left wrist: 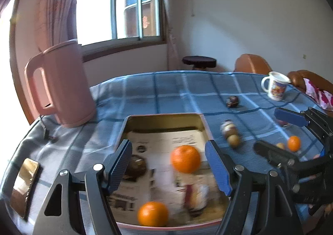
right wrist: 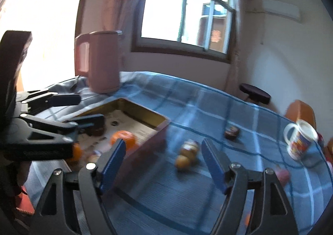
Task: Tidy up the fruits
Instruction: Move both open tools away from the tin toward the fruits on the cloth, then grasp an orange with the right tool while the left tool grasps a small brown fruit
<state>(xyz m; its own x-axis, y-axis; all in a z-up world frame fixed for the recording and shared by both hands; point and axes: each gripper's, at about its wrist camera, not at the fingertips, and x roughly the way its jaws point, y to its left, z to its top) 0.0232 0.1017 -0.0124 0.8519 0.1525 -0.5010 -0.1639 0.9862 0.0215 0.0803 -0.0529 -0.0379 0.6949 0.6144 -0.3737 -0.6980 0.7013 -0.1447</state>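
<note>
Left wrist view: the left gripper [left wrist: 168, 164] hangs over an open tin box [left wrist: 164, 119] on the blue-checked counter [left wrist: 166, 89], its blue-padded jaws spread wide and gripping nothing. Between the jaws, down in the box, lies an orange [left wrist: 185, 159]; a second orange [left wrist: 153, 213] sits nearer the gripper's base, and a dark round fruit [left wrist: 136, 165] rests just inside the left jaw. Beyond the right jaw, small brown fruits [left wrist: 230, 133] lie on the cloth outside the box. A pink kettle [left wrist: 60, 85] stands ahead to the left, a printed mug [left wrist: 275, 86] far ahead to the right. The right gripper [left wrist: 291, 133] shows at the right edge, a small orange [left wrist: 293, 143] between its fingers.

Right wrist view: the right gripper [right wrist: 163, 164] is likewise wide open and empty above the cloth. Blurred brown fruits [right wrist: 186, 154] lie on the counter between its jaws. The box [right wrist: 145, 147] sits ahead to the left, one orange [right wrist: 124, 138] just past the left jaw, with the left gripper [right wrist: 87, 110] over it.
</note>
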